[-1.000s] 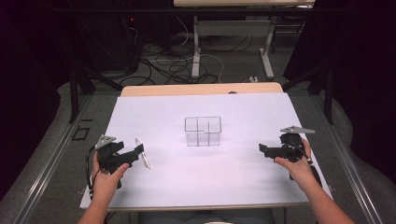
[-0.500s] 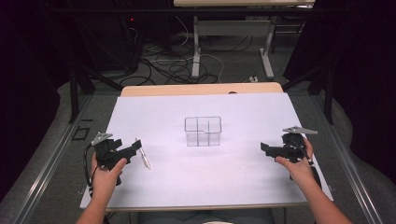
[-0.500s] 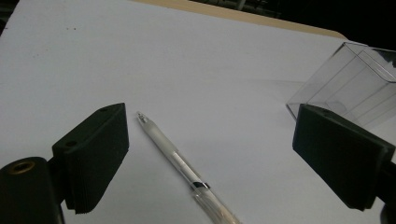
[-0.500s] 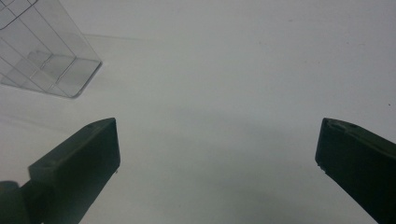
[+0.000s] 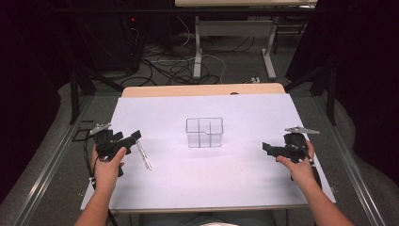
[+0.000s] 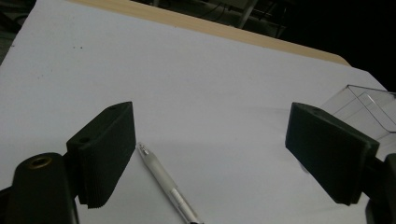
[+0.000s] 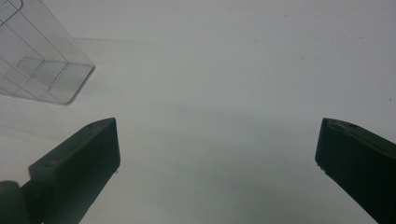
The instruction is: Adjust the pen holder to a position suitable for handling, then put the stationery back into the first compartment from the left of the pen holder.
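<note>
While its jaws have just been closing a little, the left gripper [image 6: 210, 154] stands wide over the pen [image 6: 168, 186]; right gripper [image 7: 217, 158] wide, empty, near the table's [image 5: 282, 197] right edge

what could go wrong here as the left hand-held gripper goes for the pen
The pen lies flat on the white table cover, close to one pad, off centre between the open jaws of the left hand-held gripper, which have just been closing a little. They may push or roll it aside instead of pinching it. It is slim and smooth, so a grip could slip. The clear organizer looks light; dropping the pen in carelessly might tip or shift it.
</note>
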A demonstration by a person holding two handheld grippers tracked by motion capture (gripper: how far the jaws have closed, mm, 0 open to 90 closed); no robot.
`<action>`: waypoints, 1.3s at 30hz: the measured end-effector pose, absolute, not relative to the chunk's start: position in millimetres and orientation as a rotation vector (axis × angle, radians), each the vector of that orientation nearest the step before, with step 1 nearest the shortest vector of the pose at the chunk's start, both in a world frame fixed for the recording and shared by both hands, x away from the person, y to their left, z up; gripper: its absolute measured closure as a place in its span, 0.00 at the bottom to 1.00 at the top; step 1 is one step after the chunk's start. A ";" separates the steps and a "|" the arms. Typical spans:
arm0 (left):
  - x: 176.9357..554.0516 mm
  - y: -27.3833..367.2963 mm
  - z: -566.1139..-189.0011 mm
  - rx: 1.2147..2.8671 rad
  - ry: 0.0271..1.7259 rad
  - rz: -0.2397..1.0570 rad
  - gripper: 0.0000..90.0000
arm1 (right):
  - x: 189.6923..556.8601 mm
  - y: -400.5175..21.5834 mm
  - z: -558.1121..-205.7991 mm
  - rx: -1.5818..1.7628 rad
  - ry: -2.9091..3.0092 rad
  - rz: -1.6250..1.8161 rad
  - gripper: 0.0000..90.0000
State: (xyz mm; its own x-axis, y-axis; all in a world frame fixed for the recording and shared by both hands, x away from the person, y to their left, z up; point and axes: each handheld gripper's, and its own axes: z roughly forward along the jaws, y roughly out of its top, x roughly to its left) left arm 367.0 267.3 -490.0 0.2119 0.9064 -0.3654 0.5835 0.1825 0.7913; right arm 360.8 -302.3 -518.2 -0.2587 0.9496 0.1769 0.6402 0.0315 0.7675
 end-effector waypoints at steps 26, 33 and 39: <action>397.2 259.3 -476.6 1.414 1.631 0.230 0.39 | 359.9 -304.3 -519.5 1.647 1.916 1.121 0.02; 405.4 273.8 -484.0 1.316 1.721 0.115 0.49 | 358.2 -305.6 -520.8 1.654 1.909 1.116 0.04; 411.2 279.8 -491.5 1.304 1.803 0.073 0.53 | 354.9 -306.1 -519.8 1.651 1.908 1.112 0.05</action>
State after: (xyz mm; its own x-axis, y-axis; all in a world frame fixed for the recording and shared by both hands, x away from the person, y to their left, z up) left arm 411.2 279.8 -491.5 -0.0574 0.7896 -0.6110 0.7375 0.4460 0.5071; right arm 354.9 -306.1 -519.8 -0.2363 0.9496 0.2058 0.6474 -0.0041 0.7621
